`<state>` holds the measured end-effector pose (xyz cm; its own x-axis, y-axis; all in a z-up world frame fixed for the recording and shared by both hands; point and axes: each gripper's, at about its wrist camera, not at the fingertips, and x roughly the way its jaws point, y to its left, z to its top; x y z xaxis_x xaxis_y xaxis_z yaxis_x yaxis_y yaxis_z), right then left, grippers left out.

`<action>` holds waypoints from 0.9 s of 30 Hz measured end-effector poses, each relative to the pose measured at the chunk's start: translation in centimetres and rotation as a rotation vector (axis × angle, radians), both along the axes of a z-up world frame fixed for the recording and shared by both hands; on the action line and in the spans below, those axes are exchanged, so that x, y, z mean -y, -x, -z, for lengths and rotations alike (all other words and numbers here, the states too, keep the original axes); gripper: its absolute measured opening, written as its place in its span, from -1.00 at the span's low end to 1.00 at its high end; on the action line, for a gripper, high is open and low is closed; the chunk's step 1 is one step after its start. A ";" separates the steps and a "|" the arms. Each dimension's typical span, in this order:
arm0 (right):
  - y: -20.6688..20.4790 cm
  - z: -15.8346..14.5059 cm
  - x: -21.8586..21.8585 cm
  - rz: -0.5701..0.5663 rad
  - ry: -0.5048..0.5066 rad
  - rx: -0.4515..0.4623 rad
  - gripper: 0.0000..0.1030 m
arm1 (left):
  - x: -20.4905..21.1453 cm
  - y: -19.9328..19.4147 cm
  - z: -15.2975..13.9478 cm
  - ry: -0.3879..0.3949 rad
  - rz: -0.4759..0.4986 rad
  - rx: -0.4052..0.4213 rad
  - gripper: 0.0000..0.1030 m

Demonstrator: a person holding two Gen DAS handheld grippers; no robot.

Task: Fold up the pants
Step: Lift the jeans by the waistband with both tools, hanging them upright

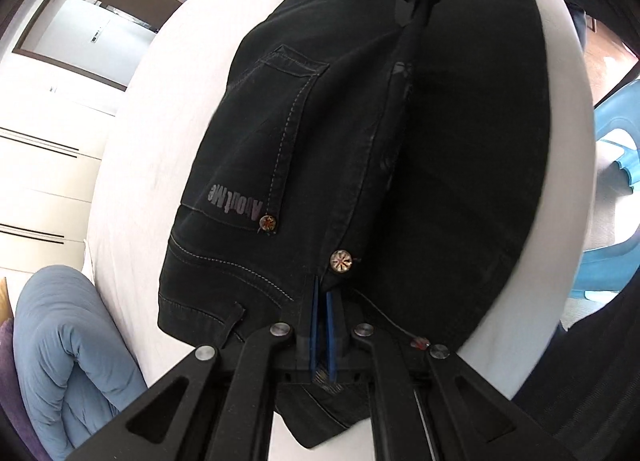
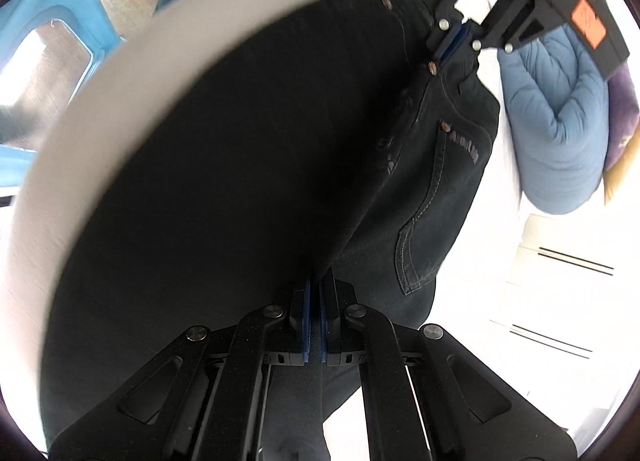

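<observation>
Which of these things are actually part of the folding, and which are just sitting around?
Part of the job:
- black pants
- left claw, shut on the pants
- right claw, shut on the pants
- white table beneath them

Just lying about:
- blue quilted bedding
- blue plastic chair
- white drawers

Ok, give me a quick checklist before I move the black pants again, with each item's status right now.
1. Left tongs clamped on the pants waistband: ok.
2. Right tongs clamped on fabric: ok.
3. Pants lying over the white table: ok.
4. Fabric between the two grips smooth: not ok, a ridge runs along the middle.
5. Leg ends lined up: cannot tell, out of view.
</observation>
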<state>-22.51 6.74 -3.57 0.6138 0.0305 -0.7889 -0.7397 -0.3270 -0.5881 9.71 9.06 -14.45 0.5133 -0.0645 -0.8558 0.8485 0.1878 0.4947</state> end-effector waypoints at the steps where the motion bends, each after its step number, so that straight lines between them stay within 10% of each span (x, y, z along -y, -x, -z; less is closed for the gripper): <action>1: 0.9 -0.2 -0.3 -0.001 -0.001 0.002 -0.96 | -0.2 0.0 0.0 0.003 -0.002 -0.008 -0.94; 27: 10.1 1.4 -8.3 0.018 -0.020 -0.027 -0.96 | -2.6 3.1 2.0 -0.010 -0.036 -0.005 -0.94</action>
<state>-32.61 15.00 -4.96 0.5931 0.0351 -0.8044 -0.7610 -0.3018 -0.5743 6.59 11.62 -16.46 0.5111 -0.0376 -0.8587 0.8436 0.2133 0.4928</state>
